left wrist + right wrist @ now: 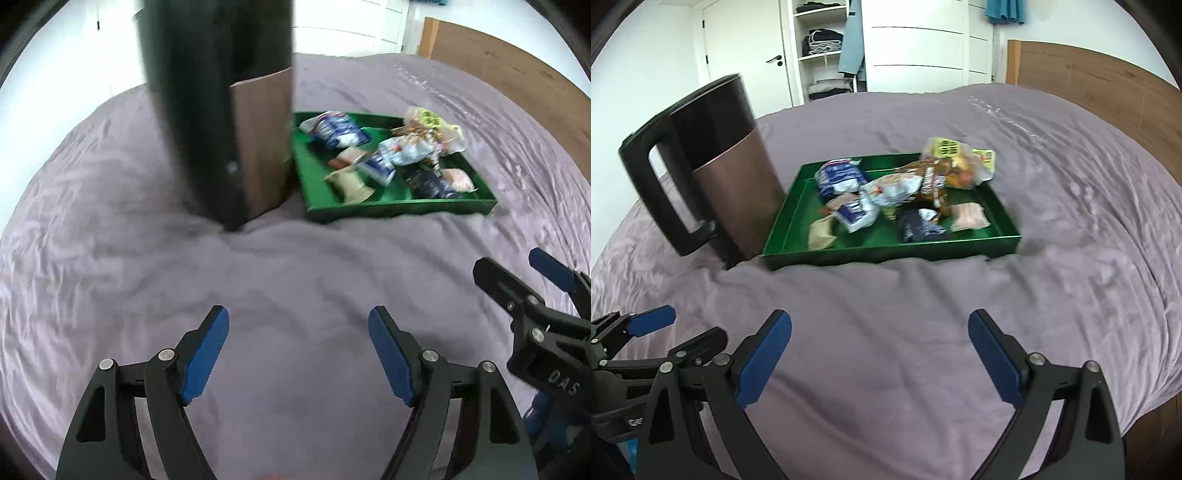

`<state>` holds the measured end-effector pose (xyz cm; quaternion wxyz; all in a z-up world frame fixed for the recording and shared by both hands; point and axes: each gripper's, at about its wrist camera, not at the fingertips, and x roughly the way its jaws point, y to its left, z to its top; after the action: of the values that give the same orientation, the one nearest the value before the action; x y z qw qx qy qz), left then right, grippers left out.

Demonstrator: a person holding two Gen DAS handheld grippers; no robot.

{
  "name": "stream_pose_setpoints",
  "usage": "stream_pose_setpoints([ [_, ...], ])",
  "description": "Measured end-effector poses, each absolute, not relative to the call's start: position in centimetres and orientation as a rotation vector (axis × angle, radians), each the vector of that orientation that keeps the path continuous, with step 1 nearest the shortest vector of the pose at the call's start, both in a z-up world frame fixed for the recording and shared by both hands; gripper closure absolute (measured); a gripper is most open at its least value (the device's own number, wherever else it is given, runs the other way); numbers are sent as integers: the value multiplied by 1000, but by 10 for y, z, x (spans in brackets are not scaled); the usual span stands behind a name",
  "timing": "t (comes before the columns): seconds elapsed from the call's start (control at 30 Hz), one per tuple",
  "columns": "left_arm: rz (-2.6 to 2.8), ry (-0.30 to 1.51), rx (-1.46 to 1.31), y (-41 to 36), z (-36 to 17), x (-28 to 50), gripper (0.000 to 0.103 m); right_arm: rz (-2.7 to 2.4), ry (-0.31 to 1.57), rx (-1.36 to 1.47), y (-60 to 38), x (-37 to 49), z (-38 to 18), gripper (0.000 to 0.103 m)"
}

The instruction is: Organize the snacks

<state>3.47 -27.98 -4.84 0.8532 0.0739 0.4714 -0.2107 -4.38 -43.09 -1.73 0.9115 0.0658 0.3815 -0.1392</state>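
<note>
A green tray (871,251) sits on the purple bed cover, holding several snack packets: a blue-white bag (838,177), a brown and yellow bag (945,166), a dark packet (918,225), a pink packet (969,216) and a beige one (820,232). The tray also shows in the left wrist view (399,208). My left gripper (297,350) is open and empty, well short of the tray. My right gripper (879,360) is open and empty, also short of the tray. Each gripper shows in the other's view, the right one (517,280) and the left one (665,332).
A tall black and copper kettle (735,184) stands against the tray's left side, its handle (653,195) toward me; it fills the upper left of the left wrist view (221,110). A wooden headboard (1089,85) runs along the right. Shelves and a door stand behind the bed.
</note>
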Motion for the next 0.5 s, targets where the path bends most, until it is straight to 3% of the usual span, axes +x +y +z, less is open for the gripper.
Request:
stream_pose_setpoints([
  [0.5, -479, 982, 231, -281, -63, 53, 29, -354, 805, 93, -491, -36, -42, 0],
])
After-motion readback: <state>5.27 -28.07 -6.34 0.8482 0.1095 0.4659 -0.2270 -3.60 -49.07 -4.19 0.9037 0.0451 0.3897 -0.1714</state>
